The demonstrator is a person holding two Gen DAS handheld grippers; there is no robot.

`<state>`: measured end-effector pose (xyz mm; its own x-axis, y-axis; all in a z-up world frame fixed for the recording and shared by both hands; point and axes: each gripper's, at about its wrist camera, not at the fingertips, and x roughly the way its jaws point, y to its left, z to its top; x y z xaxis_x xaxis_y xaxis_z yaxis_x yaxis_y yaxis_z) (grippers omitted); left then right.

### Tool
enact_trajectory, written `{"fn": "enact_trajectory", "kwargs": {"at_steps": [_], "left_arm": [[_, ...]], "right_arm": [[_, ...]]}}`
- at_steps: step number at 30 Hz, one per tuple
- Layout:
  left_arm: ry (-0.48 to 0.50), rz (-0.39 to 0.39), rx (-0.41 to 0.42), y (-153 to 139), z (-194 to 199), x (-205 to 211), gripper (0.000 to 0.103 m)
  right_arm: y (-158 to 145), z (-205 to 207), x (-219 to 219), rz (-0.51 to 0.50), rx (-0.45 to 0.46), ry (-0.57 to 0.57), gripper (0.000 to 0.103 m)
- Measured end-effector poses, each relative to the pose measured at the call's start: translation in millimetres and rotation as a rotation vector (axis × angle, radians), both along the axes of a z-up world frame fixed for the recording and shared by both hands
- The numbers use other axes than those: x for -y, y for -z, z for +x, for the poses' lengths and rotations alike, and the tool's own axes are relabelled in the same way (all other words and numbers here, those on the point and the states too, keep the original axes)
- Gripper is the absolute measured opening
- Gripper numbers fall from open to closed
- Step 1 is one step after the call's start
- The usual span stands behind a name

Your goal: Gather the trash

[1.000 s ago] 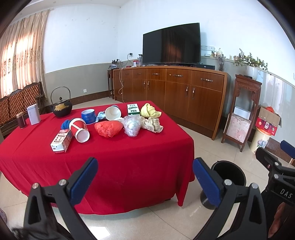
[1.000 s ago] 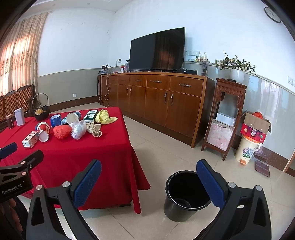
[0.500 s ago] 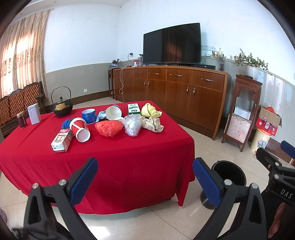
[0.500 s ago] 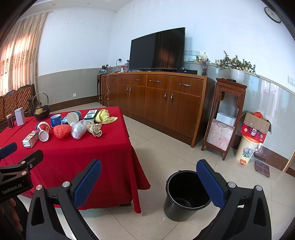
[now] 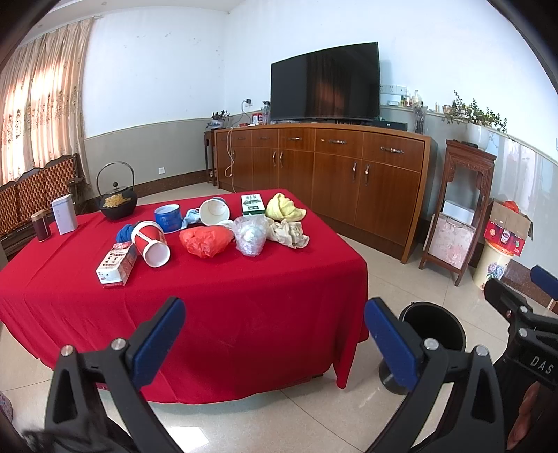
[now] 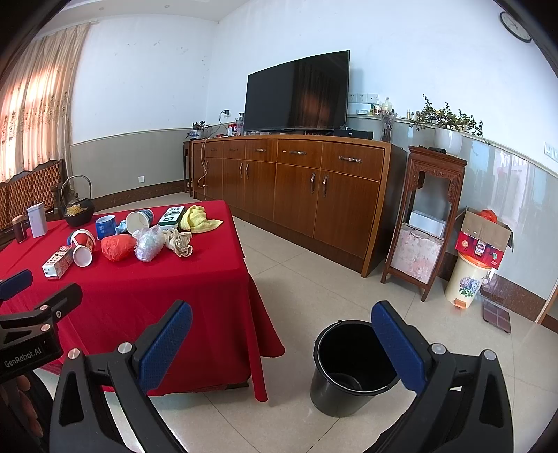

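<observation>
Left wrist view: the left gripper (image 5: 275, 334) is wide open, empty, facing a table (image 5: 244, 296) under red cloth. Trash lies clustered toward its far edge: red bag (image 5: 205, 240), clear bag (image 5: 250, 237), paper cup (image 5: 151, 243).

Right wrist view: the right gripper (image 6: 280, 343) is wide open, empty. Black bucket (image 6: 348, 369) stands fully visible on tiled floor beside the table's right edge; a wall clock (image 6: 515, 22) appears here only.

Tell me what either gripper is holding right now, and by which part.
Nothing. The left gripper and right gripper both have open, empty jaws.
</observation>
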<state>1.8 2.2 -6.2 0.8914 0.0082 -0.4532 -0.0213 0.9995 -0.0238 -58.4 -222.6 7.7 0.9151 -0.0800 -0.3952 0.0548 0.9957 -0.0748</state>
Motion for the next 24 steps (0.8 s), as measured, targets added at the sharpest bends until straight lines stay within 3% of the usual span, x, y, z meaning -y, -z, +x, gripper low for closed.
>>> {"fn": "enact_trajectory", "kwargs": {"at_steps": [24], "left_arm": [[-0.01,-0.003,-0.011,2.5,0.2,-4.3,0.103]], "right_arm": [[4.4,-0.6,-1.2,-0.002,-0.003,-0.009,0.103]]}}
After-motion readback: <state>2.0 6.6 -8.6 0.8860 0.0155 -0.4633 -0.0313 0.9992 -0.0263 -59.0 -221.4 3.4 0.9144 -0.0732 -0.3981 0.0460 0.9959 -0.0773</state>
